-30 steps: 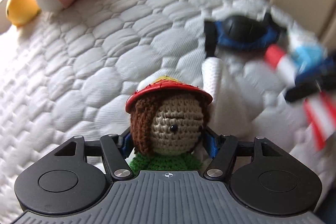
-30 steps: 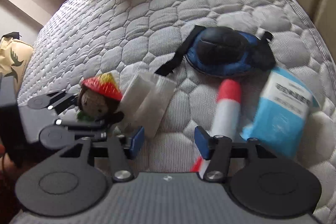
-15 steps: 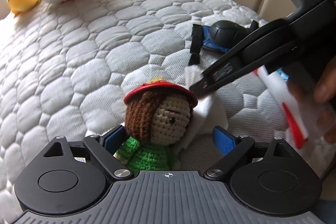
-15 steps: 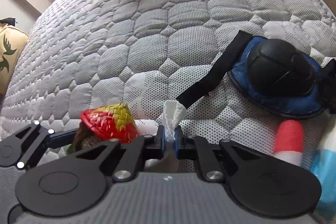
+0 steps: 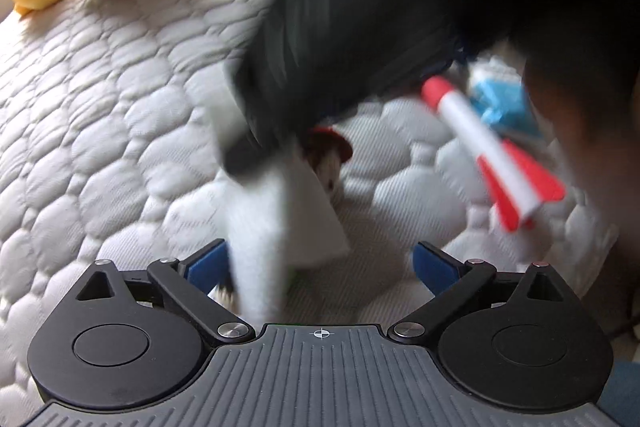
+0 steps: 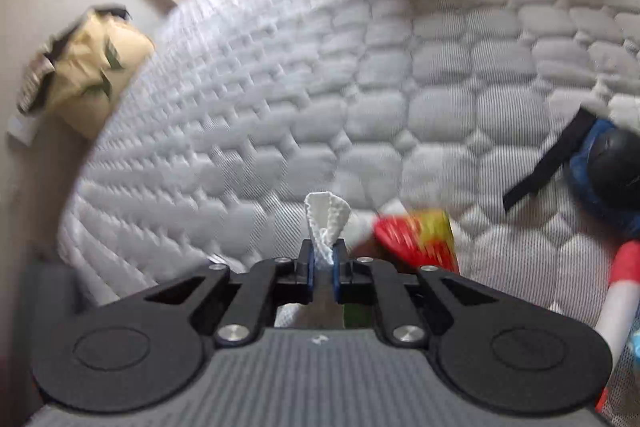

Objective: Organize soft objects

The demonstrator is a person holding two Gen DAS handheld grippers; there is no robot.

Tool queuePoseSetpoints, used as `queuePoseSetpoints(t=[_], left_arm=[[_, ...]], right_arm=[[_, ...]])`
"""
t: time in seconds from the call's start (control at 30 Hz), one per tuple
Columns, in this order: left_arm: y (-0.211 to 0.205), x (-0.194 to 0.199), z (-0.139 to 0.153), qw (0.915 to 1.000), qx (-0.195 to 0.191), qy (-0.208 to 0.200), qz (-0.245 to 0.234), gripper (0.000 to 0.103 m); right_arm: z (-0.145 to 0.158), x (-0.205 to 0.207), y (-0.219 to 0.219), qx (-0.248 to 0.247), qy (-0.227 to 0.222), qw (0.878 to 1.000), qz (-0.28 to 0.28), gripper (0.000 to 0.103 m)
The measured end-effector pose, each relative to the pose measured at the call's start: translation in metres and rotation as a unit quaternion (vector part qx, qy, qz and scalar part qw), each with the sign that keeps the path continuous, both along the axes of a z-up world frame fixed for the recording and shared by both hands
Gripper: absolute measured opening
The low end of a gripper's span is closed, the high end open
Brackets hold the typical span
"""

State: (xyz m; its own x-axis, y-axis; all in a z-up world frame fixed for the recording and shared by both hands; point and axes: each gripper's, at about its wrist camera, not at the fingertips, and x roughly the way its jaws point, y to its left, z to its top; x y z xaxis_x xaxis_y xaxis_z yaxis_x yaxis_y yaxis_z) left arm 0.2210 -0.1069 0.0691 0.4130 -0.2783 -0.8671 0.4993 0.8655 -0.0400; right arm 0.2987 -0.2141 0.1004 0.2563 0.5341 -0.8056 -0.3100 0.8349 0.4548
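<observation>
R hand-held gripper: I pinch white cloth, lift clear of crochet doll.
L hand-held gripper: jaws just opened, spread, empty; I keep it off cloth.

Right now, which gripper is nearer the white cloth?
Right. The right gripper is shut on the white cloth, pinching a fold of it. The left gripper stands open; the cloth hangs down between its fingers without being gripped.

text: none legible | labels: none | blue packet: print blurred
</observation>
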Motion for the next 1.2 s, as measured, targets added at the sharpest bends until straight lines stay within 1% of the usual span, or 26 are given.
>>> queuePoseSetpoints(t=[0.1,0.23,0.37,0.4,0.43,0.5,0.63,0.73,0.77,0.8,0.83,0.9,0.93,0.97,1.07,1.1,1.13,1.2], left_arm=[[0.009,-0.001,-0.002,0.9998,0.003,0.009,0.015,0.101],[0.01,0.006,-0.006,0.9993,0.003,0.015,0.033,0.101],[0.01,0.013,-0.006,0.9983,-0.014,0.022,0.052,0.103],[0.01,0.014,-0.005,0.998,-0.017,0.024,0.056,0.103],[0.01,0.014,-0.005,0.9977,-0.02,0.025,0.06,0.103],[0.01,0.015,-0.005,0.9975,-0.023,0.026,0.062,0.103],[0.003,0.012,-0.003,0.9982,-0.023,0.026,0.049,0.103],[-0.008,0.006,0.001,0.9989,-0.024,0.027,0.029,0.103],[-0.011,0.005,0.003,0.9992,-0.023,0.027,0.021,0.103],[-0.015,0.003,0.004,0.9993,-0.022,0.027,0.013,0.103],[-0.018,0.003,0.004,0.9993,-0.022,0.029,0.007,0.103],[-0.023,0.002,0.005,0.9991,-0.024,0.034,-0.003,0.103],[-0.025,0.002,0.006,0.9986,-0.032,0.042,-0.003,0.103],[-0.025,0.001,0.006,0.9978,-0.044,0.049,-0.003,0.103],[-0.026,0.001,0.004,0.9941,-0.076,0.077,-0.002,0.103],[-0.027,0.001,0.002,0.9933,-0.08,0.083,-0.001,0.103],[-0.029,0.0,0.001,0.993,-0.081,0.087,-0.002,0.103],[-0.033,-0.002,-0.001,0.9934,-0.076,0.086,-0.009,0.103]], right_arm=[[-0.008,-0.016,-0.008,-0.023,0.003,1.0,0.006,0.01],[-0.023,-0.029,-0.039,-0.056,0.04,0.997,-0.029,0.011],[-0.027,-0.03,-0.064,-0.066,0.052,0.995,-0.062,0.011],[-0.025,-0.029,-0.068,-0.064,0.049,0.994,-0.067,0.011],[-0.02,-0.029,-0.07,-0.057,0.043,0.995,-0.07,0.011],[-0.008,-0.025,-0.073,-0.026,0.031,0.996,-0.078,0.011],[0.021,-0.012,-0.071,0.059,0.011,0.993,-0.098,0.011],[0.03,0.0,-0.061,0.103,0.006,0.989,-0.104,0.011],[0.03,0.003,-0.057,0.104,0.0,0.989,-0.103,0.011],[0.029,0.005,-0.053,0.098,-0.007,0.99,-0.1,0.011],[0.028,0.005,-0.047,0.077,-0.019,0.992,-0.093,0.011],[0.02,0.003,-0.04,0.014,-0.042,0.996,-0.078,0.011],[0.015,0.001,-0.04,-0.01,-0.043,0.996,-0.075,0.011],[0.01,-0.001,-0.043,-0.022,-0.036,0.996,-0.077,0.011],[-0.005,-0.01,-0.065,-0.015,0.004,0.995,-0.103,0.017],[-0.01,-0.014,-0.072,-0.013,0.014,0.994,-0.11,0.018],[-0.013,-0.017,-0.078,-0.01,0.019,0.993,-0.115,0.023],[-0.016,-0.021,-0.086,-0.011,0.024,0.992,-0.121,0.025]])
